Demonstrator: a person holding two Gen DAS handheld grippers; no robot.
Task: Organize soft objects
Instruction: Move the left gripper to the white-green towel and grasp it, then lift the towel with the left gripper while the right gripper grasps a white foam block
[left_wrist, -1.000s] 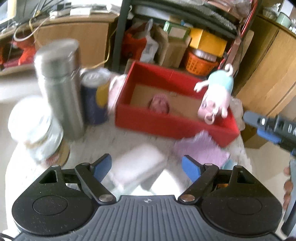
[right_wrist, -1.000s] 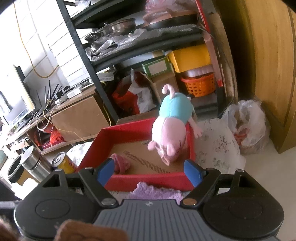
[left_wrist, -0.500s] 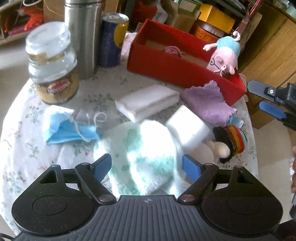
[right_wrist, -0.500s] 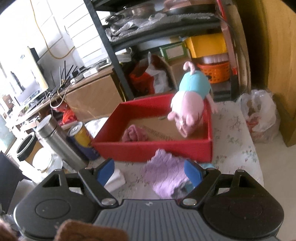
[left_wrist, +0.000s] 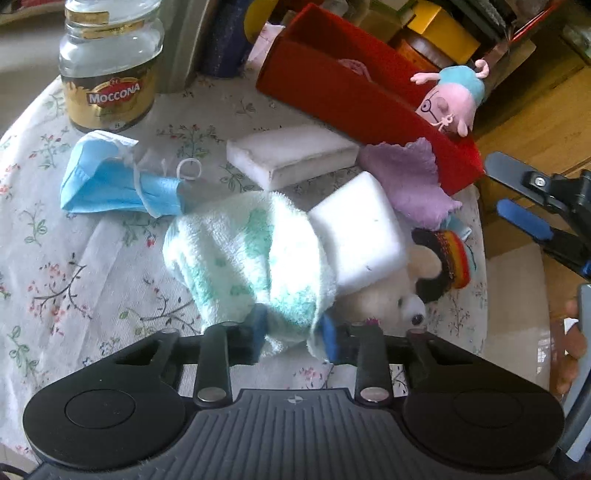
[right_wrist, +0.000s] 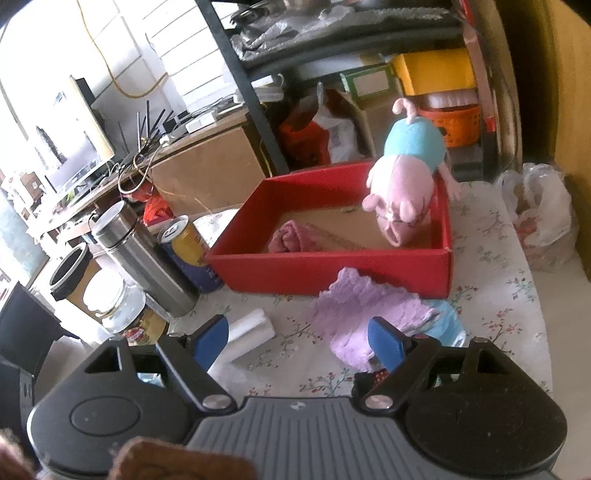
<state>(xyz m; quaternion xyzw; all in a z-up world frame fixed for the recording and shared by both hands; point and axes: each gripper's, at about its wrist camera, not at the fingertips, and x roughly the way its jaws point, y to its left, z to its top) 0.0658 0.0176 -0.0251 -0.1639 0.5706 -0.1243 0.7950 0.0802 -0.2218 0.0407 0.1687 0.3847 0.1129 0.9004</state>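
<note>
Left gripper (left_wrist: 291, 330) low in frame, jaws just closed – pinching the towel (left_wrist: 251, 254), right gripper (right_wrist: 299, 339) spread over nothing, red box (right_wrist: 332, 266) behind

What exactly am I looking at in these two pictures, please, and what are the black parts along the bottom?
No robot here: a person holds a two-finger gripper in each hand, each with a camera looking along its fingers. The black parts are the grippers themselves.

The left camera shows the left gripper, whose jaws have just been closing, pinching a white-and-green towel on the flowered tablecloth. Nearby lie two white sponges, a blue face mask, a purple cloth, a coffee jar and a white plush toy.

The right camera shows the right gripper open and empty. Ahead, the red box holds a pink cloth, and a pig plush leans over its rim.
</note>
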